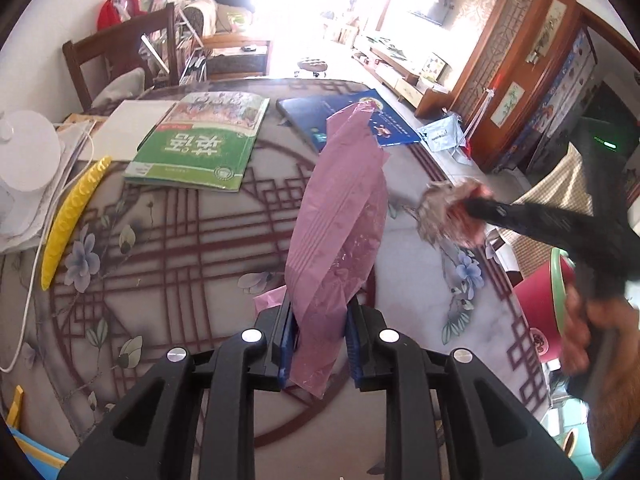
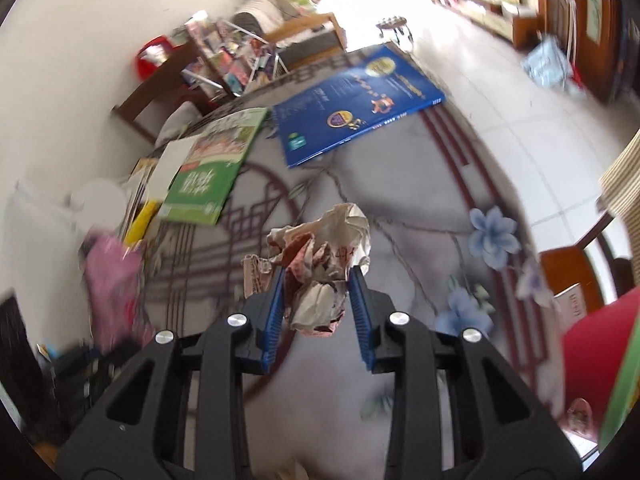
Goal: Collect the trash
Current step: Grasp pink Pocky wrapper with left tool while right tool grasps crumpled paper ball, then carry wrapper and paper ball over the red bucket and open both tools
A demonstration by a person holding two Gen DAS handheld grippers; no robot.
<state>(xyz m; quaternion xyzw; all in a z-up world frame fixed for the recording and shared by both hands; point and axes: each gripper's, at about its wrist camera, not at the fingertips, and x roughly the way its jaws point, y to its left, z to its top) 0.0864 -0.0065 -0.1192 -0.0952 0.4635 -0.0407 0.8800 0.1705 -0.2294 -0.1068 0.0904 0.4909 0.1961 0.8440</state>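
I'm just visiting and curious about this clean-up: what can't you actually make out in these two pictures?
- Left wrist view: the pink plastic bag hides the table behind it; what it holds is unclear.
- Left wrist view: the right gripper and the hand are blurred; the red bin is partly covered by them.
- Right wrist view: print on the crumpled paper is unreadable.
- Right wrist view: the left side is smeared and the red bin is cut by the edge.

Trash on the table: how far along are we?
In hand: the left gripper clamps the pink plastic bag, and the right gripper pinches the crumpled paper wad, lifted off the table. Left: drop the wad in. Only books and desk items show otherwise.
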